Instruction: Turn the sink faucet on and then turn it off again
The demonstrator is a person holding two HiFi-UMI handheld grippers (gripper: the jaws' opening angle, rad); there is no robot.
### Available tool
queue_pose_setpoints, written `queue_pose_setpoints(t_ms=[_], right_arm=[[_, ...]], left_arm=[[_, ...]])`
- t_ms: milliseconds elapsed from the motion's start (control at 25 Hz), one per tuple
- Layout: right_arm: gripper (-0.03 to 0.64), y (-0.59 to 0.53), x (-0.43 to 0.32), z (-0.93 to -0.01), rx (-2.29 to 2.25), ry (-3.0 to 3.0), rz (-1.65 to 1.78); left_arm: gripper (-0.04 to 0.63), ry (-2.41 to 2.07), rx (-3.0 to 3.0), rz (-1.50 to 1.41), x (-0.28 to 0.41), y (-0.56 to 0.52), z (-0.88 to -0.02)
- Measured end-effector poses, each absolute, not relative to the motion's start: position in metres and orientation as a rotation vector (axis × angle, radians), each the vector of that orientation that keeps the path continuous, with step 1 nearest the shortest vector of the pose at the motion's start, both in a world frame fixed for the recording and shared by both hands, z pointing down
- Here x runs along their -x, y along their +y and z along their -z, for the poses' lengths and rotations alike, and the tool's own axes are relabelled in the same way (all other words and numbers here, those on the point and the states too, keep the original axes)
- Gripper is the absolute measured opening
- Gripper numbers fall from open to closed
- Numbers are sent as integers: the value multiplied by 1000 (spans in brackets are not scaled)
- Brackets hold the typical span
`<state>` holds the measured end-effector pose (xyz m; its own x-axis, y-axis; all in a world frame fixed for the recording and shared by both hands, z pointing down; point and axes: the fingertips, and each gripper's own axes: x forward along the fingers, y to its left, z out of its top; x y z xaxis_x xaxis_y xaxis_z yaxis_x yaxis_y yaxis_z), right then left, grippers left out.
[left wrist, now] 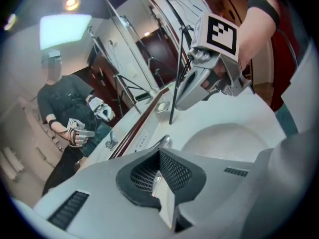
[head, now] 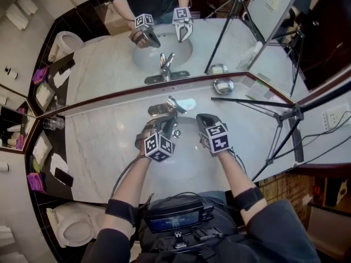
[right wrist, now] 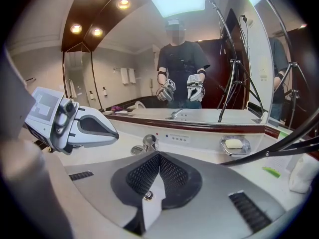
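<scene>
Chrome faucet (head: 164,110) sits before left gripper (head: 168,121) and right gripper (head: 202,119), fingers (left wrist: 174,172) closed empty; tripod (head: 258,103) alongside.

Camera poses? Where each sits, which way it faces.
Head view: on the head, steeply down at the white oval basin; both forearms, left gripper, right gripper show.
Left gripper view: on the left gripper, across the basin; right gripper and forearm show.
Right gripper view: on the right gripper, toward the wall mirror; left gripper shows.
Shared: chrome lever faucet, all three.
</scene>
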<state>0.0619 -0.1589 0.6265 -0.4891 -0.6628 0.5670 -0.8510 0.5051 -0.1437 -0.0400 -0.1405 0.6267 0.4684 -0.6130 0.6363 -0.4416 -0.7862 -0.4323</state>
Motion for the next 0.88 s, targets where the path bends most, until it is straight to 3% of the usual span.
queue_pose_setpoints(t_ms=[600, 880], right_arm=[[20, -150, -40, -584, -1202, -2356, -485], [20, -141, -37, -580, -1194, -2370, -477]], left_arm=[[3, 1636, 2902, 706, 119, -121, -558], [3, 1770, 2864, 636, 147, -110, -557]])
